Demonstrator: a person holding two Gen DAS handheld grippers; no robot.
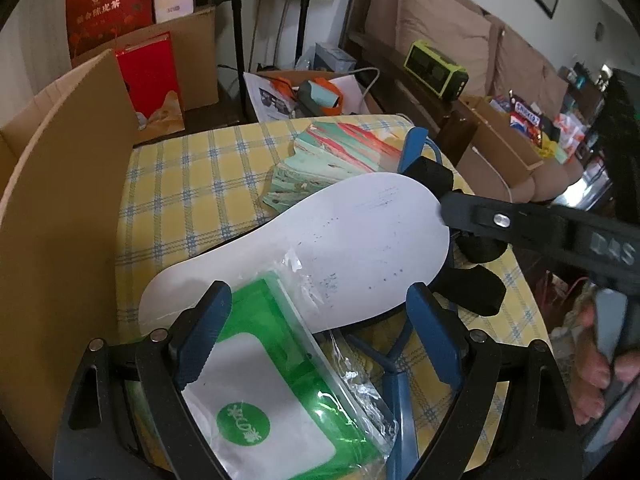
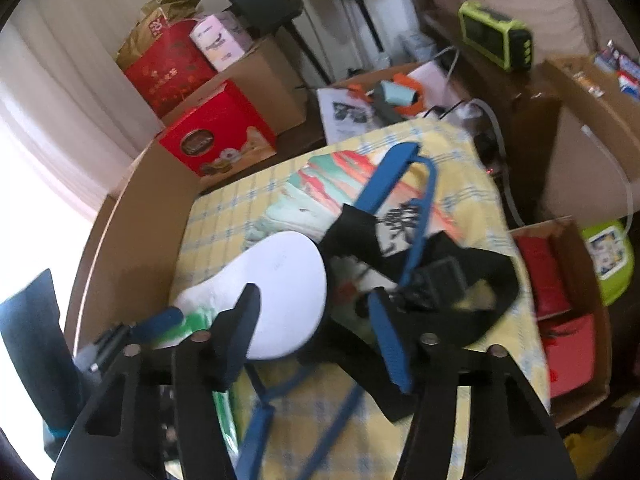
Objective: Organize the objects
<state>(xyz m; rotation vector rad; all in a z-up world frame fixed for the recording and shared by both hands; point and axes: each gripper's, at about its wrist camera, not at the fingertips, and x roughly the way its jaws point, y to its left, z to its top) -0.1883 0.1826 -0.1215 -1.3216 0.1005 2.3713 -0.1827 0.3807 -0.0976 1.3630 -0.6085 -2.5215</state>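
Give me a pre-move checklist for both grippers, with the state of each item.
1. Left gripper open: ok, jaws wide, pads off the green packet.
2. Right gripper free of load: ok, nothing pinched; in the left wrist view its tip reaches the insole's edge.
3. Insole free to lift: not ok, it overlaps the packet.
4. Blue hanger untangled: not ok, black strap crosses it.
5. Right view sharp: not ok, blurred.
6. Tablecloth flat: cannot tell.
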